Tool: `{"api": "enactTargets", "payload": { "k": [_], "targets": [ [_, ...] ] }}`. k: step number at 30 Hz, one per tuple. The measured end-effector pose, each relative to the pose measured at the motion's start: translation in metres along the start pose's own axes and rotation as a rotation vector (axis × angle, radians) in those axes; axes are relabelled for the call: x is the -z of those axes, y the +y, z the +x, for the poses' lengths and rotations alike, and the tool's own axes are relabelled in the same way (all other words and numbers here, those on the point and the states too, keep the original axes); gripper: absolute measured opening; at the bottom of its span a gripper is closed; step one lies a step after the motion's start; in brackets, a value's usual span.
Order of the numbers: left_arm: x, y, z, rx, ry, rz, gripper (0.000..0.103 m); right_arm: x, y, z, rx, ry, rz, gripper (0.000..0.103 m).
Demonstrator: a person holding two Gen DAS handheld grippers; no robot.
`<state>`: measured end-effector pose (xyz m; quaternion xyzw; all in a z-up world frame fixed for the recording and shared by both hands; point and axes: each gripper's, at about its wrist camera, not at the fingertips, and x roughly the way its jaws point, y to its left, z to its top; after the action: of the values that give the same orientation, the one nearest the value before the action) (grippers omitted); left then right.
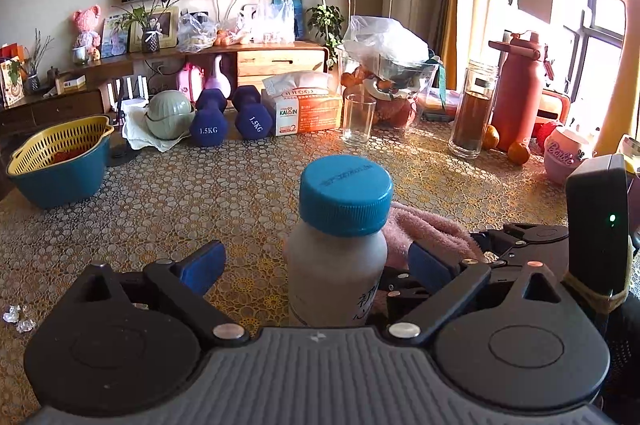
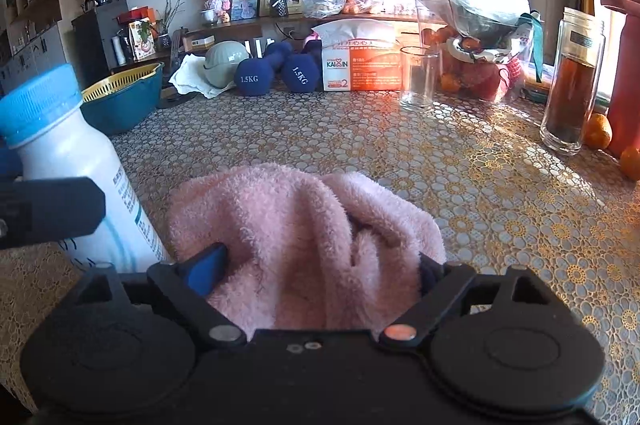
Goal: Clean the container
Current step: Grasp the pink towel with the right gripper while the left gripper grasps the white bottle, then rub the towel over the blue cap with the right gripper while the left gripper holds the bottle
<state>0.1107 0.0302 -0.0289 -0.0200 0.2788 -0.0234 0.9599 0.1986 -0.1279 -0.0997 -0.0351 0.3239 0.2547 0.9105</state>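
A white bottle (image 1: 338,257) with a blue cap stands on the patterned table (image 1: 160,201), between the left gripper's (image 1: 316,261) spread fingers, untouched. The right gripper (image 2: 320,265), fingers apart, straddles a crumpled pink towel (image 2: 304,225) beside it.

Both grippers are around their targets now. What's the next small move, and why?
Probably close both. The left gripper straddles the upright white bottle with gaps at both pads; the right gripper has the pink towel bunched between open fingers. Neither is gripped yet, and wiping needs both.

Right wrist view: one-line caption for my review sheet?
Open right gripper straddling pink towel beside blue-capped bottle on the table.
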Motion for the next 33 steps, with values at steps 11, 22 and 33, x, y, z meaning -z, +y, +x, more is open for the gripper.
{"api": "enactTargets", "payload": {
  "k": [11, 22, 33],
  "targets": [
    [0.01, -0.01, 0.007, 0.029, 0.014, 0.047, 0.072, -0.02, -0.015, -0.015, -0.114, -0.02, -0.005, 0.019],
    [0.013, -0.016, 0.011, 0.002, 0.027, 0.105, 0.05, -0.074, 0.006, -0.088, -0.22, -0.169, -0.094, 0.018],
    [0.013, -0.013, 0.01, 0.011, 0.028, 0.108, 0.049, -0.087, 0.064, -0.098, -0.367, -0.123, -0.317, 0.018]
  ]
}}
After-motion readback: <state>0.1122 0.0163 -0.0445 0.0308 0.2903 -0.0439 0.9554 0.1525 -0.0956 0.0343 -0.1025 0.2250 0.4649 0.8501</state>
